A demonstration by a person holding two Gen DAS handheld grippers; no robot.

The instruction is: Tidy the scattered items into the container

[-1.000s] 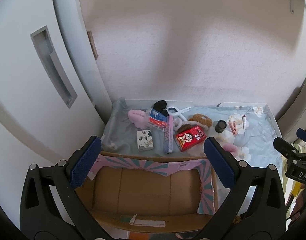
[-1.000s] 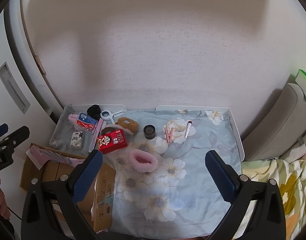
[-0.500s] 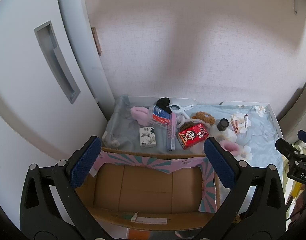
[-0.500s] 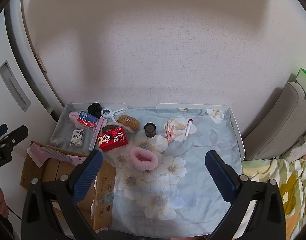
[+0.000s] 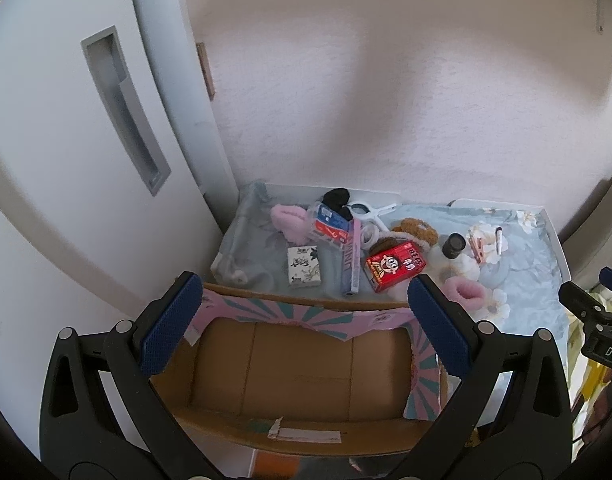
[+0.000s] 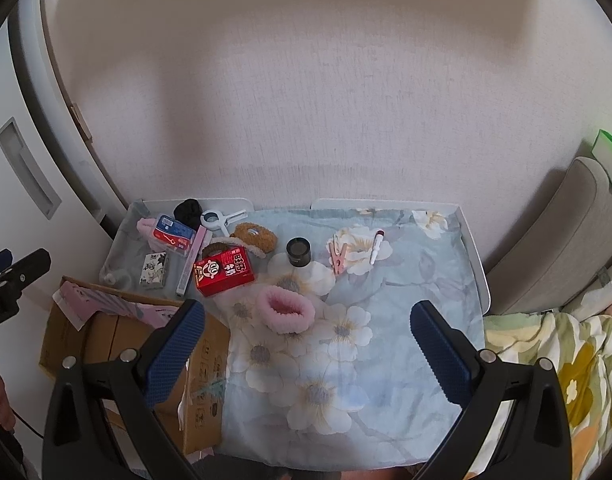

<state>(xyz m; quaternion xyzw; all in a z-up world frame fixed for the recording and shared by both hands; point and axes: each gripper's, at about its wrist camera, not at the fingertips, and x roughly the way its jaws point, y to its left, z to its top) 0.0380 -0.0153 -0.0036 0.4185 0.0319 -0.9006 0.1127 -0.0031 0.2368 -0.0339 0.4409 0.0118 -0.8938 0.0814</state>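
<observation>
An open cardboard box (image 5: 302, 364) with pink-and-teal flaps stands empty below the left end of a cloth-covered table (image 6: 385, 320); it also shows in the right wrist view (image 6: 106, 336). Scattered on the cloth are a red carton (image 6: 224, 272), a pink fluffy scrunchie (image 6: 286, 311), a small black jar (image 6: 298, 251), a pink clothes peg (image 6: 337, 258), a lipstick-like tube (image 6: 377, 248), a white patterned card box (image 6: 154, 270) and a long pink box (image 6: 190, 260). My left gripper (image 5: 306, 324) hangs open above the box. My right gripper (image 6: 306, 344) hangs open above the cloth, near the scrunchie.
A white cabinet door (image 5: 86, 160) rises left of the table and a wall (image 6: 306, 100) stands behind it. A grey cushion (image 6: 565, 232) and a green floral blanket (image 6: 565, 360) lie to the right. More small items, a blue-red packet (image 6: 174, 234), a brown scrunchie (image 6: 254, 236), cluster at the back left.
Both grippers have risen and drawn back slightly, so the table and items sit lower and smaller in the views. Nothing was picked up or moved.
</observation>
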